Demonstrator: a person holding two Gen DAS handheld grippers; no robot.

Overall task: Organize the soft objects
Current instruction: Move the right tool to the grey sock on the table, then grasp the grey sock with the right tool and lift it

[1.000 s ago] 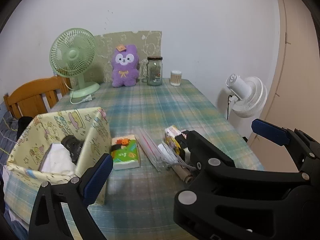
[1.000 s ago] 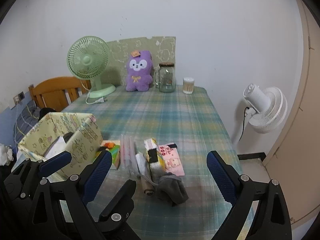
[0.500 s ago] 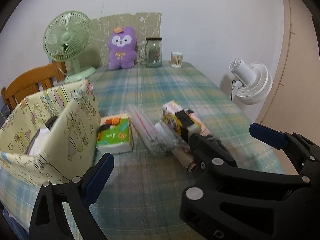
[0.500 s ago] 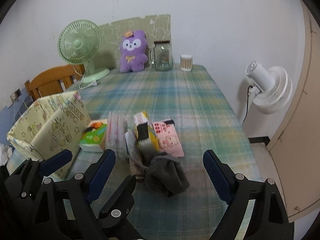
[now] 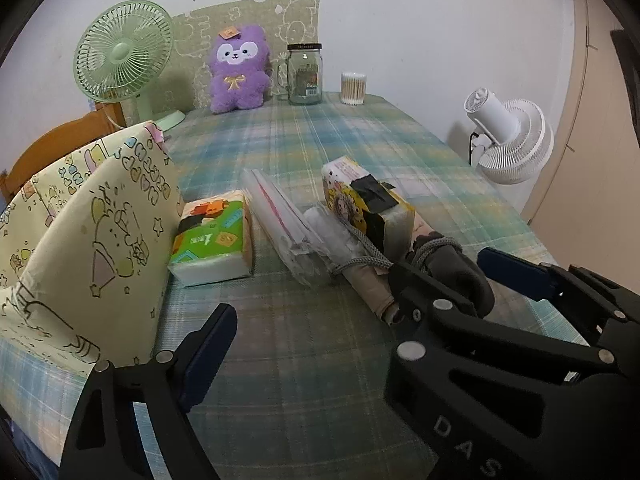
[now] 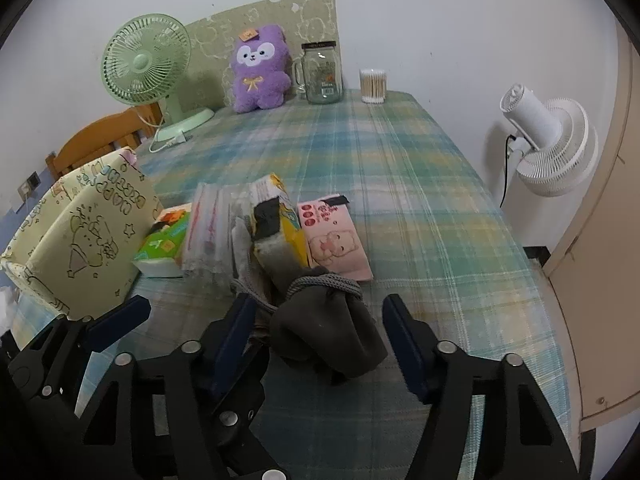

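Grey bundle (image 6: 332, 328): a dark grey, soft knitted piece, crumpled into a lump, with a lighter ribbed cuff wrapped around its top; matte, floppy fabric. It lies on the tablecloth at the near end of the row of items, between the two blue pads of the right gripper.
Right gripper (image 6: 320, 336): jaws spread wide, one pad on each side of the grey bundle; whether the pads touch it cannot be told.
Left gripper (image 5: 360, 304): jaws wide apart and holding nothing, low over the cloth, its left finger near the fabric bin.
Fabric bin (image 5: 80, 240): pale yellow cloth box with cartoon line drawings, soft sagging walls, at the table's left edge.
Tissue pack (image 5: 212, 236): green and orange plastic wrap, rectangular and puffy, just beside the bin.
Clear bags (image 5: 280, 216): crinkled transparent plastic with a pink stripe, lying flat.
Yellow pack (image 5: 368, 204): glossy printed wrap patched with black tape, blocky.
Pink pack (image 6: 332, 236): flat, with a baby picture.
Tablecloth (image 6: 400, 168): blue-green plaid weave.
Plush toy (image 6: 260, 68): purple, fuzzy, upright at the far wall.
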